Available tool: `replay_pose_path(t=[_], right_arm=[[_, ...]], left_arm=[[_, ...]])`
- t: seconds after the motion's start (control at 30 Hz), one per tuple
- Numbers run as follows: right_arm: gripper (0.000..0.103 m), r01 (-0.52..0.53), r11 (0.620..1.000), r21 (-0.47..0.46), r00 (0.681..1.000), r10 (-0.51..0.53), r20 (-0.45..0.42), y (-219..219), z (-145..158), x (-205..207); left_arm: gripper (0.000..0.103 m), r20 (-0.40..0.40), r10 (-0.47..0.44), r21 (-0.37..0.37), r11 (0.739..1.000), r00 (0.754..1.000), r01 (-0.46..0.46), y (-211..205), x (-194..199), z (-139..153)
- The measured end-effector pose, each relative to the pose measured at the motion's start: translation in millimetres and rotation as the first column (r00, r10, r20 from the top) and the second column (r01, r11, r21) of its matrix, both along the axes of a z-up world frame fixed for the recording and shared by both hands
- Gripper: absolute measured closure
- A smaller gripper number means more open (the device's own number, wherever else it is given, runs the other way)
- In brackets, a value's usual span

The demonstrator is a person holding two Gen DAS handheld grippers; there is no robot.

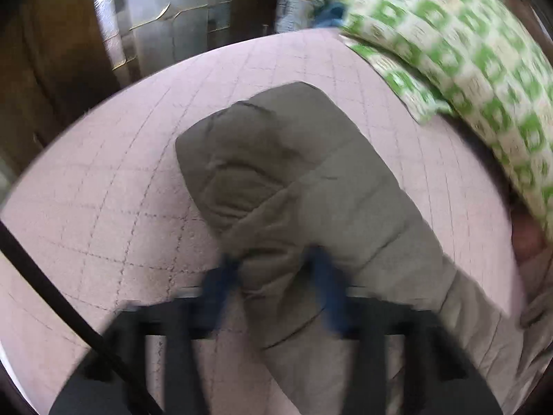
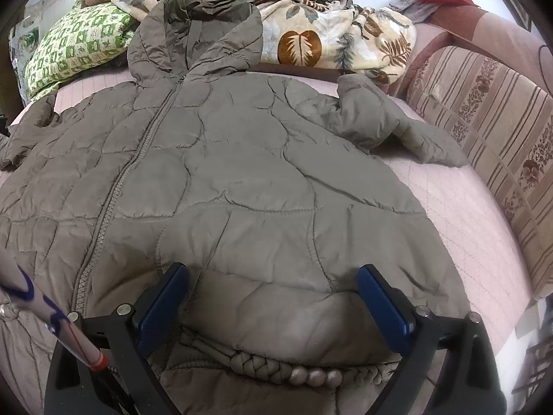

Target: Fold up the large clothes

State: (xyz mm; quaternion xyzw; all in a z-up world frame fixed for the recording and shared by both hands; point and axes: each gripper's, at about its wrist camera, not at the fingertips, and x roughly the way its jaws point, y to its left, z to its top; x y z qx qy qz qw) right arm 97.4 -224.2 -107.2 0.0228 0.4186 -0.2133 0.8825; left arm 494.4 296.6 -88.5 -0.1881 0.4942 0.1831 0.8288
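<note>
On the pink quilted bed [image 2: 466, 221], the left claw [image 1: 274, 269] pinches the puffy grey jacket's [image 2: 224, 173] sleeve [image 1: 276, 173], while the right claw [image 2: 273, 297] hovers spread over its hem; soft, light, slippery padding wants bunched-seam grips.

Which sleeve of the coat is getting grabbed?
The left sleeve: the left gripper pinches it. The right sleeve lies free on the bed, crumpled, beside the striped cushion.
</note>
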Motion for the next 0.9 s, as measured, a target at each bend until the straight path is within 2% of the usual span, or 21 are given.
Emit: replay_pose_path(t=[0.07, 0.13, 0.2, 0.27, 0.37, 0.47, 0.53, 0.57, 0.67, 0.77, 0.83, 0.9], right_arm=[[0.003, -0.002, 1.000, 0.001, 1.000, 0.002, 0.001, -0.1, -0.9, 0.5], [0.003, -0.003, 1.000, 0.007, 1.000, 0.003, 0.007, -1.3, -2.5, 0.2], [0.003, -0.006, 1.000, 0.017, 1.000, 0.005, 0.019, -2.8, -3.6, -0.9], [0.003, -0.009, 1.000, 0.027, 0.999, 0.008, 0.034, -4.5, -4.9, -2.4], [0.003, -0.011, 0.999, 0.044, 0.999, 0.009, 0.053, -5.9, -5.5, -5.1], [0.005, -0.011, 0.998, 0.056, 0.997, 0.007, 0.073, -6.4, -2.8, -9.8], [0.005, -0.010, 0.998, 0.062, 0.996, 0.005, 0.093, -7.1, 3.1, -16.3], [0.005, -0.012, 0.998, 0.061, 0.994, 0.005, 0.108, -7.3, 7.4, -21.2], [0.005, -0.017, 0.999, 0.051, 0.991, 0.010, 0.135, -9.7, 18.4, -33.0], [0.006, 0.008, 0.999, 0.037, 0.988, -0.014, 0.154, -18.5, 30.4, -44.8], [0.005, 0.024, 0.999, 0.043, 0.986, -0.031, 0.164, -26.1, 37.3, -50.1], [0.005, 0.034, 0.998, 0.059, 0.984, -0.044, 0.171, -34.7, 45.2, -53.5]], left_arm=[[0.088, -0.005, -0.024, 0.021, 0.999, 1.000, 0.024, -7.6, -4.1, 13.9], [0.090, 0.022, -0.037, 0.019, 0.999, 0.999, 0.036, -13.9, -11.3, 31.2], [0.090, 0.074, -0.083, 0.030, 0.996, 0.994, 0.081, -31.0, -23.9, 61.5], [0.090, 0.132, -0.158, 0.050, 0.987, 0.979, 0.153, -56.7, -39.7, 92.2], [0.091, 0.206, -0.288, 0.044, 0.957, 0.935, 0.286, -105.3, -67.0, 128.1], [0.091, 0.272, -0.430, 0.019, 0.897, 0.861, 0.442, -172.6, -104.3, 153.6], [0.091, 0.294, -0.489, -0.002, 0.859, 0.821, 0.512, -210.4, -123.0, 156.4], [0.091, 0.298, -0.528, -0.031, 0.828, 0.796, 0.560, -235.1, -134.1, 152.9], [0.091, 0.289, -0.601, -0.081, 0.761, 0.746, 0.644, -290.7, -158.3, 129.7], [0.089, 0.229, -0.655, -0.113, 0.717, 0.720, 0.688, -333.0, -177.0, 98.5], [0.080, 0.202, -0.674, -0.147, 0.697, 0.711, 0.702, -344.9, -187.9, 82.3], [0.072, 0.214, -0.691, -0.157, 0.673, 0.690, 0.722, -343.5, -209.7, 78.7]])
